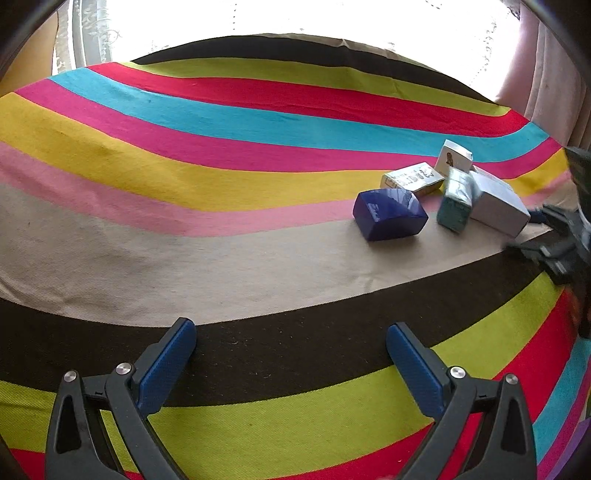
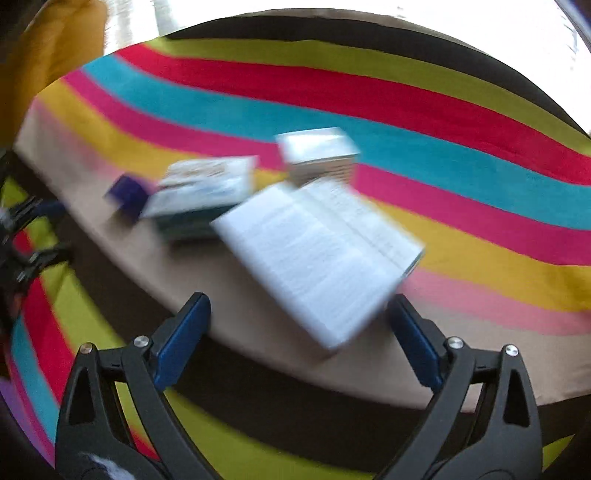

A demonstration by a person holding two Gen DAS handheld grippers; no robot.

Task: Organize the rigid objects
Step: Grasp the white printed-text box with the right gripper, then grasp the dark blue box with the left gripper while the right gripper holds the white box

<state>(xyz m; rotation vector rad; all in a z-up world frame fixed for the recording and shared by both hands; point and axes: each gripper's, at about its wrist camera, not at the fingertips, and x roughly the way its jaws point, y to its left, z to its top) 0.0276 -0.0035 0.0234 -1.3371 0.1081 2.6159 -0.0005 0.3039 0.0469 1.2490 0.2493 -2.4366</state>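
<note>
Striped cloth [image 1: 221,155] under bright window [image 1: 295,18], pink curtain [image 1: 546,85] beside

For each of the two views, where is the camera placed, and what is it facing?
Left wrist view: sits on the left hand-held gripper, facing down onto the striped cloth; boxes lie far right.
Right wrist view: sits on the right hand-held gripper, blurred, facing the white box closely.
Shared: both show the blue box and the other gripper at the frame edge.

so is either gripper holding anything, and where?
Nothing held. The left gripper is open over bare cloth; the right gripper is open, the white box just ahead, ungripped.
</note>
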